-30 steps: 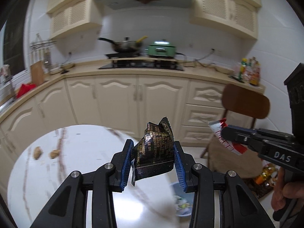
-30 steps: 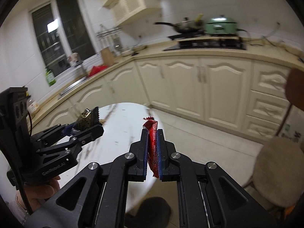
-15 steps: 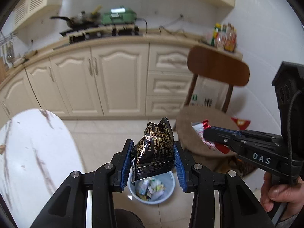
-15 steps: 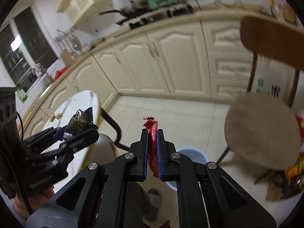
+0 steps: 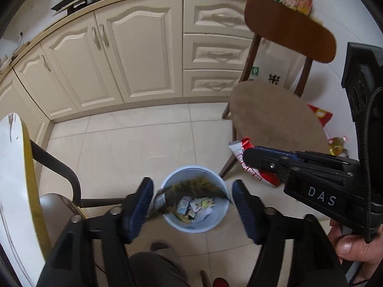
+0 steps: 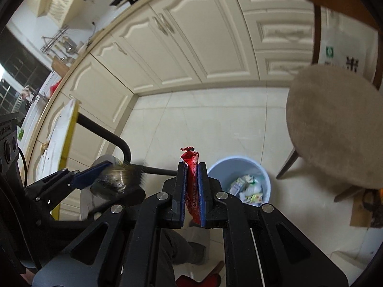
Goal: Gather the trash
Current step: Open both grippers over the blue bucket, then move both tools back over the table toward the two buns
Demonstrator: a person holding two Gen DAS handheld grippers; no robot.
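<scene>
A pale blue bin (image 5: 191,227) (image 6: 239,163) holding several scraps stands on the tiled floor. My left gripper (image 5: 191,187) hangs over it and its jaws are opening. Between them a dark, gold-printed wrapper (image 5: 201,186) is a blurred streak over the bin's mouth, loose from the right pad. In the right wrist view the same wrapper (image 6: 115,179) smears beside the left gripper's blue pad (image 6: 95,169). My right gripper (image 6: 192,167) (image 5: 249,155) is shut on a red and white wrapper (image 6: 191,157) (image 5: 239,146), held up to the right of the bin.
A wooden chair with a tan round seat (image 5: 275,117) stands right of the bin. The white round table's edge (image 5: 14,157) and a black chair frame (image 5: 59,167) lie to the left. Cream cabinets (image 5: 143,47) line the back. Bags and a bottle (image 5: 337,143) sit behind the chair.
Both grippers swung from the table down over the floor bin. The left jaws spread and the dark wrapper, held upright before, is dropping. The right gripper keeps its red wrapper.
</scene>
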